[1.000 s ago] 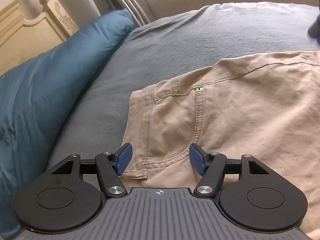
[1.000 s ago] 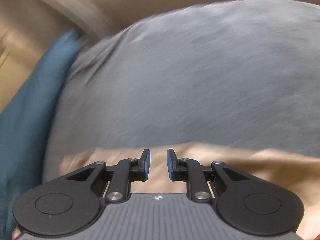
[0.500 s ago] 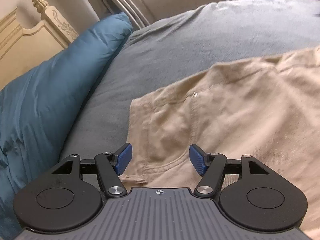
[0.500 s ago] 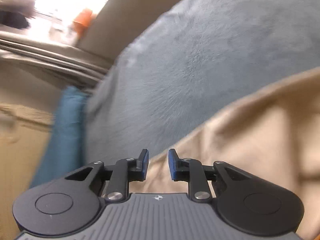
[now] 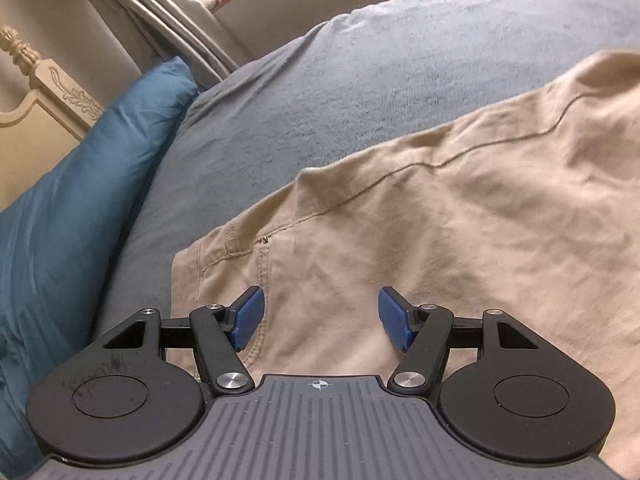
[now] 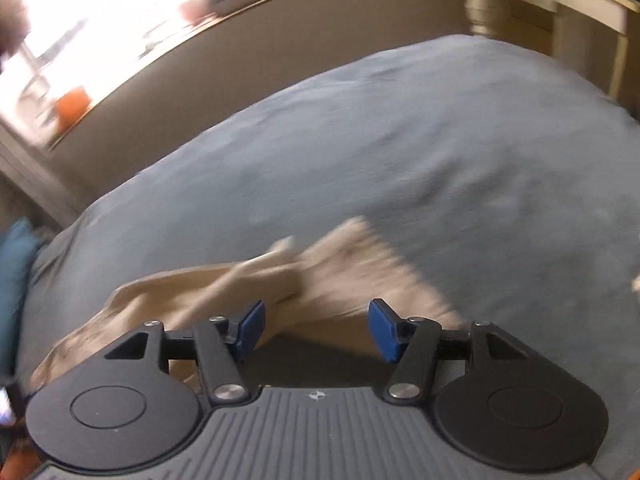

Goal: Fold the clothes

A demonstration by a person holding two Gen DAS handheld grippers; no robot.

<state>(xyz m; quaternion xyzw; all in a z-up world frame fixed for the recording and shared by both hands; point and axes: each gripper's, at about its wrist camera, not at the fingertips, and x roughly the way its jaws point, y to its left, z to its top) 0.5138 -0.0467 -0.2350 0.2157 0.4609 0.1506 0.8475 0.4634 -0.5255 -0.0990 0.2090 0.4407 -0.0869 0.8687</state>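
Khaki trousers (image 5: 460, 216) lie spread on the grey-blue bedspread (image 5: 360, 80), waistband end toward the teal pillow (image 5: 80, 208); belt loop, pocket seam and a small metal rivet show near the waist corner. No readable label or brand on the cloth. Only marking in view is a small crosshair symbol on each gripper body; no text.

Left gripper (image 5: 320, 316): jaws apart, blue pads clear of the fabric on both sides, nothing between them, hanging over the waist/pocket area of the trousers.

Right gripper (image 6: 316, 328): jaws have just been opening, now wide apart, nothing clamped. Right wrist view is motion-blurred; the trousers (image 6: 248, 280) show as a rumpled tan strip on the bedspread (image 6: 400, 140) just beyond the pads, a flap sticking up. Whether the left pad touches cloth cannot be told through the blur.

Around: carved cream headboard post (image 5: 44, 80) behind the pillow, grey curtain (image 5: 172, 20) at the wall, bright window (image 6: 100, 8) with something orange (image 6: 72, 100) on the sill, pale furniture (image 6: 560, 4) past the bed's far corner. Pillow edge (image 6: 16, 272) at the far left of the right view.
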